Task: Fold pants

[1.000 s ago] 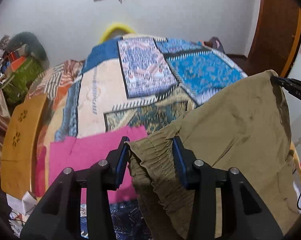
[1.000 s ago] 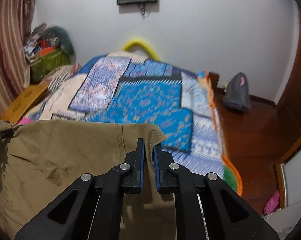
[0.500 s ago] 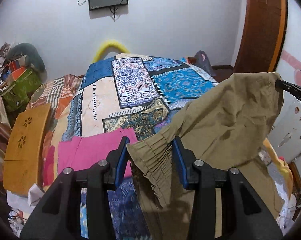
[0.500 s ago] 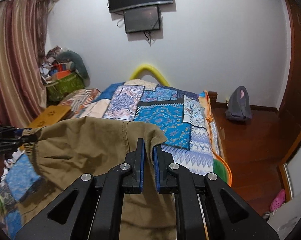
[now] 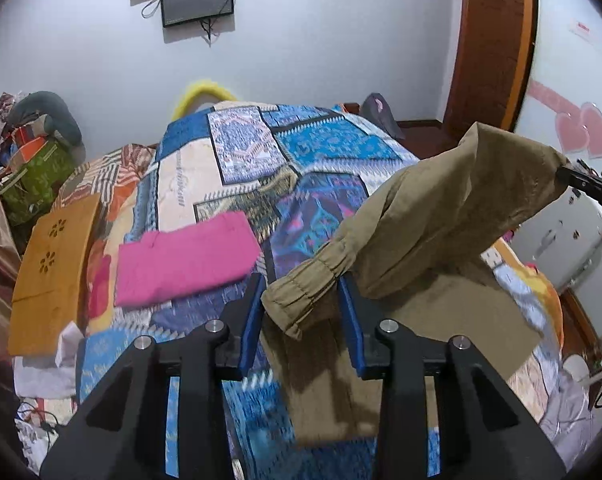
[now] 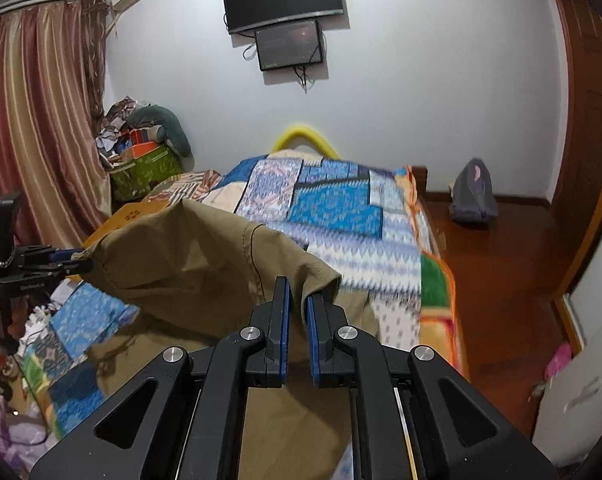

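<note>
Even indoor light, strong fisheye bend, some motion blur

Soft light leaves a diffuse shadow under the lifted pants (image 5: 441, 220); the bed (image 6: 385, 264) smears along its right edge in the right wrist view, corners go black, and the door frame (image 5: 497, 40) bows

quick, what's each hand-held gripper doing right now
Left hand-held gripper: closed on the khaki pants at the elastic waistband.
Right hand-held gripper: closed on the same pants.
</note>
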A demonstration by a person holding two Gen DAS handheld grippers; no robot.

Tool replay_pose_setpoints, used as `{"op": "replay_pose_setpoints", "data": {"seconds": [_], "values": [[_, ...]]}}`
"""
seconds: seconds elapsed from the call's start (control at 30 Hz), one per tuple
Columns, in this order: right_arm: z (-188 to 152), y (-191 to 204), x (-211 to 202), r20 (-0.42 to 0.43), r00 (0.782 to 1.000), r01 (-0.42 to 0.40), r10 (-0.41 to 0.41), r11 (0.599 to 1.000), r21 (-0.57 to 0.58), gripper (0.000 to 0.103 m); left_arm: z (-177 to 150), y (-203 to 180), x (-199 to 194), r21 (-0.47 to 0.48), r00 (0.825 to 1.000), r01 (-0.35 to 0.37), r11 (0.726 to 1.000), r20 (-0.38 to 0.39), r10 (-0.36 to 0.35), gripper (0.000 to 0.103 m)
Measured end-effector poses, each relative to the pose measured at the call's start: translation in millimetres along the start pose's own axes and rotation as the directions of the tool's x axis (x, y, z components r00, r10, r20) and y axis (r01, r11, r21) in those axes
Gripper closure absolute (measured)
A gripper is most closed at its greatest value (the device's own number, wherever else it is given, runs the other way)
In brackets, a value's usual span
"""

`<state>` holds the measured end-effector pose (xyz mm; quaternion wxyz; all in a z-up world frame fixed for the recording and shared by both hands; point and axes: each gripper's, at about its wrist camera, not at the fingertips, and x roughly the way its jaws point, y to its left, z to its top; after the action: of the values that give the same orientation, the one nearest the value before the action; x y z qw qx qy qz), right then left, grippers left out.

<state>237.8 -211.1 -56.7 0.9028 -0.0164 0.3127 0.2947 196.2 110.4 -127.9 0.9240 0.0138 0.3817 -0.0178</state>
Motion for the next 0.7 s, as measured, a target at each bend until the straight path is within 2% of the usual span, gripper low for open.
{"op": "replay_pose_setpoints", "data": {"seconds": [0.07, 0.33, 0.53, 0.7], "values": [[-12.4, 1.2, -3.4, -0.015, 1.000, 0.003, -0.003, 1.000, 0.006, 0.096, -12.3, -4.0, -2.2, 0.012, 1.000, -0.002, 1.000, -0.013, 0.002, 0.077], [-51.6, -0.4, -16.3, -0.068, 0.998, -0.002, 0.004, 0.999, 0.032, 0.096, -58.5, -11.3, -4.4, 0.011, 0.997, 0.012, 1.000, -0.071, -0.012, 0.081], [-87.4, 0.1, -26.5, -0.089, 0.996, 0.028, -0.024, 0.999, 0.041, 0.096, -81.9, -9.0, -7.2, -0.026, 0.995, 0.021, 0.999, -0.092, -0.024, 0.082], [-123.2, -1.8, -23.8, -0.146, 0.988, 0.057, -0.046, 0.996, 0.074, 0.096, -102.4, -13.2, 0.6, -0.024, 0.990, 0.013, 1.000, -0.137, -0.016, 0.082]]}}
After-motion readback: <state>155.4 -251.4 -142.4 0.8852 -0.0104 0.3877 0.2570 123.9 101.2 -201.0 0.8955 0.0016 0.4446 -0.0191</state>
